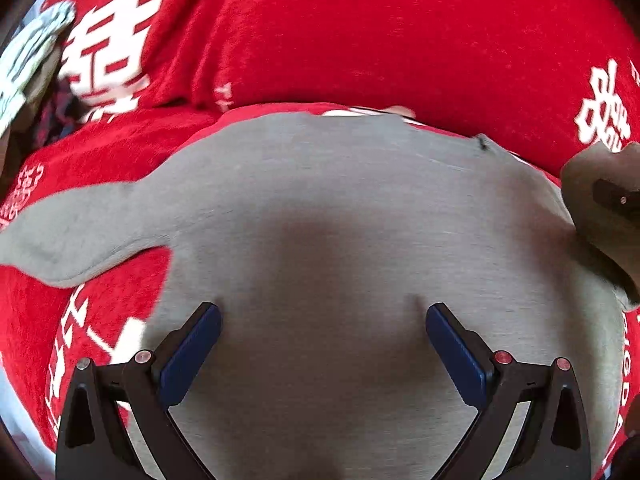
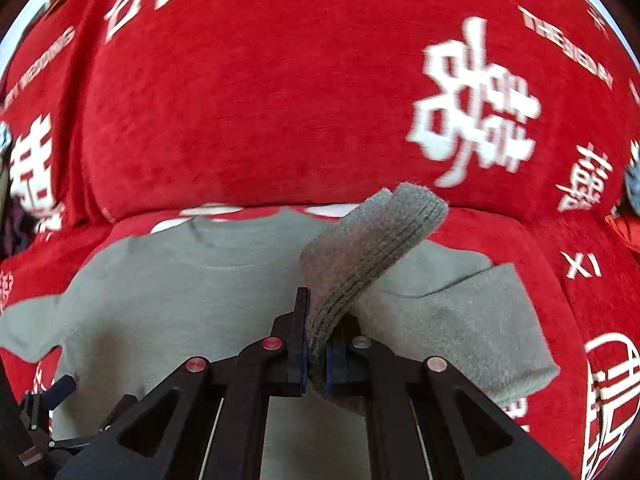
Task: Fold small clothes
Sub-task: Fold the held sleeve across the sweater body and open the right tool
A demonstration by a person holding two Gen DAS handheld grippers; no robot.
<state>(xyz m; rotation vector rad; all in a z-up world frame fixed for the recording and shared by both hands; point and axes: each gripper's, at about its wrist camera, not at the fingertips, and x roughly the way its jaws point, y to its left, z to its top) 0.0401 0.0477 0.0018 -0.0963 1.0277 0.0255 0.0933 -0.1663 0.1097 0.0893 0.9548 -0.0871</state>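
A small grey long-sleeved top (image 1: 340,216) lies flat on a red blanket, neckline at the far side. My left gripper (image 1: 323,320) is open and empty, its blue pads just above the body of the top. In the right wrist view the same grey top (image 2: 192,292) shows its neckline and left sleeve. My right gripper (image 2: 316,344) is shut on the ribbed cuff of the right sleeve (image 2: 372,244) and holds it lifted and bent over the body. The right gripper also shows at the right edge of the left wrist view (image 1: 612,196).
The red blanket (image 1: 400,40) with white characters covers the surface and rises in a soft bulge behind the top (image 2: 280,100). A pale patterned cloth (image 1: 28,60) lies at the far left. The left gripper's black frame (image 2: 44,404) shows at lower left in the right wrist view.
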